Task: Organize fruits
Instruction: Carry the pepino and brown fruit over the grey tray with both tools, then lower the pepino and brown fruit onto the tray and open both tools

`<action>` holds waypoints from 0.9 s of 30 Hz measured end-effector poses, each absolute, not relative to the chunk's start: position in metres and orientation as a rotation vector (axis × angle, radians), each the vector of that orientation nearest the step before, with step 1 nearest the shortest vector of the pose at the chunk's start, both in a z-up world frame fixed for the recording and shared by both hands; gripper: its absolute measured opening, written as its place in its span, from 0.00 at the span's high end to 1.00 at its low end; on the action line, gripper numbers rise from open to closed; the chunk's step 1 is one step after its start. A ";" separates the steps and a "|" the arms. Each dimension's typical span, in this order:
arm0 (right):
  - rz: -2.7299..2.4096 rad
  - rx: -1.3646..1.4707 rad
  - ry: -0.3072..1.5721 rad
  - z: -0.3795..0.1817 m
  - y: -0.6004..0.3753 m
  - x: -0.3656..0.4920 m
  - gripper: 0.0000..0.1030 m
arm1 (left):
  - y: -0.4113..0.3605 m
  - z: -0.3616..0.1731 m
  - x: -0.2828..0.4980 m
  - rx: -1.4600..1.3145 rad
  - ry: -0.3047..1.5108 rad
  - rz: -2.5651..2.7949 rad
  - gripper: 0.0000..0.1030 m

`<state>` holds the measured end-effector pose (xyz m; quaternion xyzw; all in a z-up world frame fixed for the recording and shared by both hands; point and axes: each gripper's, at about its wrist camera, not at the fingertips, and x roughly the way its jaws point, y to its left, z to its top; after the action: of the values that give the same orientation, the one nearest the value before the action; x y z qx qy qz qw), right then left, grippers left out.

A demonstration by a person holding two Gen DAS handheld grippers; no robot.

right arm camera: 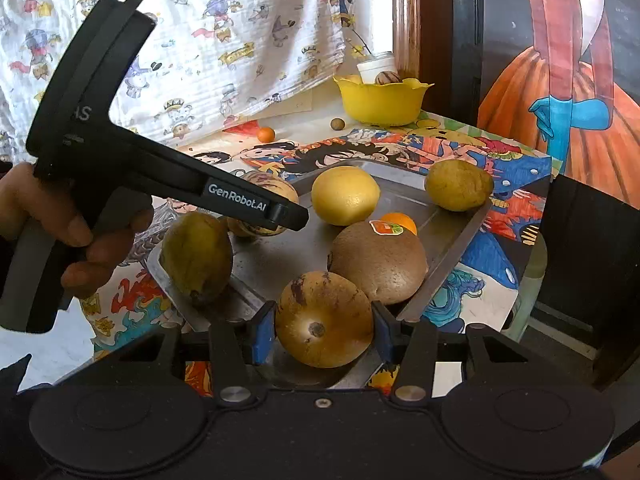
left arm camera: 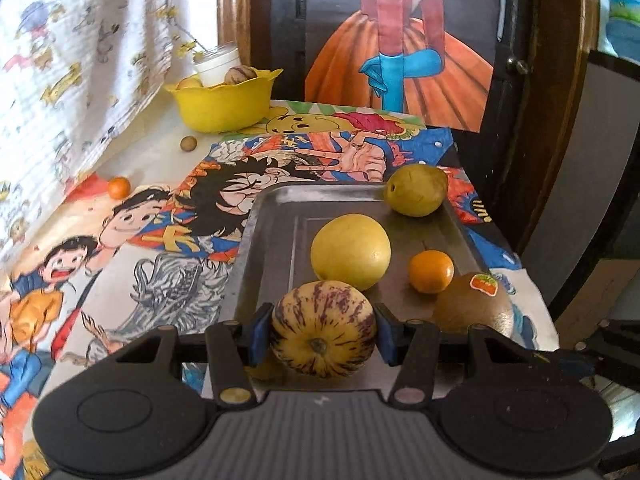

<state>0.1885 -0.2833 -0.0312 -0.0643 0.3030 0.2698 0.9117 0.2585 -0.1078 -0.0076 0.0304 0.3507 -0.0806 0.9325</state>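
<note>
At far left a printed cotton curtain (left arm camera: pixel 80 60) hangs beside a table under a cartoon-print cloth (left arm camera: pixel 160 240). On the cloth lie a small orange fruit (left arm camera: pixel 119 187) and a brown nut (left arm camera: pixel 188 144) (both loose, apart from the containers). Behind them a yellow scalloped plastic bowl (left arm camera: pixel 224 108) holds a white tub (left arm camera: pixel 218 65), a walnut-like shell and a yellow fruit. The left gripper (left arm camera: pixel 323 338) is clamped, blue pads touching both flanks, on a smooth striped cream-and-purple melon (left arm camera: pixel 323 330) at the near edge of the dull metal tray (left arm camera: pixel 276 248). In the tray: a round yellow fruit (left arm camera: pixel 351 251), a greenish fruit (left arm camera: pixel 416 190) on its far rim, a small orange (left arm camera: pixel 431 271), a fuzzy stickered kiwi (left arm camera: pixel 472 300). The right gripper (right arm camera: pixel 323 330) grips a blotched brown-yellow fruit (right arm camera: pixel 323 320) over the tray's near corner.
</note>
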 end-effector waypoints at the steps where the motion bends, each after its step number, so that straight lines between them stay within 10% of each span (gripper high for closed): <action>1: 0.556 -0.138 0.622 -0.032 -0.283 0.188 0.50 | -0.108 -0.008 0.259 0.073 0.718 -0.165 0.46; 17: 0.520 -0.124 0.616 -0.028 -0.285 0.180 0.45 | -0.102 -0.004 0.256 0.102 0.690 -0.176 0.34; 27: 0.464 0.012 0.606 -0.016 -0.292 0.159 0.18 | -0.086 0.016 0.236 0.056 0.639 -0.128 0.07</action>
<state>0.1594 -0.2923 -0.0165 0.0059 0.2959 0.2263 0.9280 0.2361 -0.0857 0.0163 0.0274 0.3138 -0.0631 0.9470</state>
